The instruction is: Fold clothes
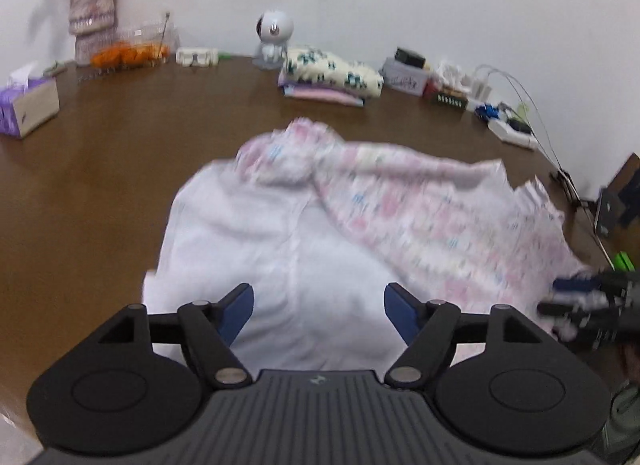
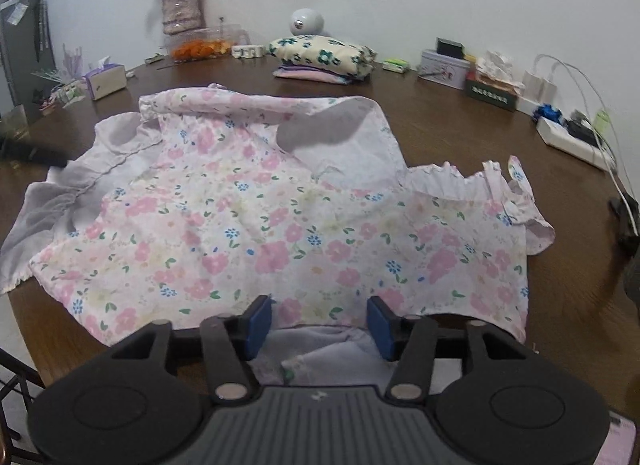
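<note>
Right gripper [image 2: 319, 323] jaws spread wide, nothing between them, poised over the near hem of the floral garment [image 2: 256, 225]. Left gripper [image 1: 319, 311] likewise released, blue pads [image 1: 239, 311] apart, above the garment's pale inner side [image 1: 260, 249]; that view is motion-blurred. Garment lies rumpled and partly turned over on the brown table [image 2: 460, 133], pale lining showing at its near edge and far corner, ruffled trim on the side toward the power strip [image 2: 568, 139]. Beyond the garment: stack of folded clothes [image 2: 324, 57], well apart from it. Behind the stack, a small white camera [image 2: 306, 21] by the wall. Farther along the wall from the stack: tissue box [image 2: 106, 81], flower vase [image 2: 180, 13], metal tin [image 2: 444, 69].
</note>
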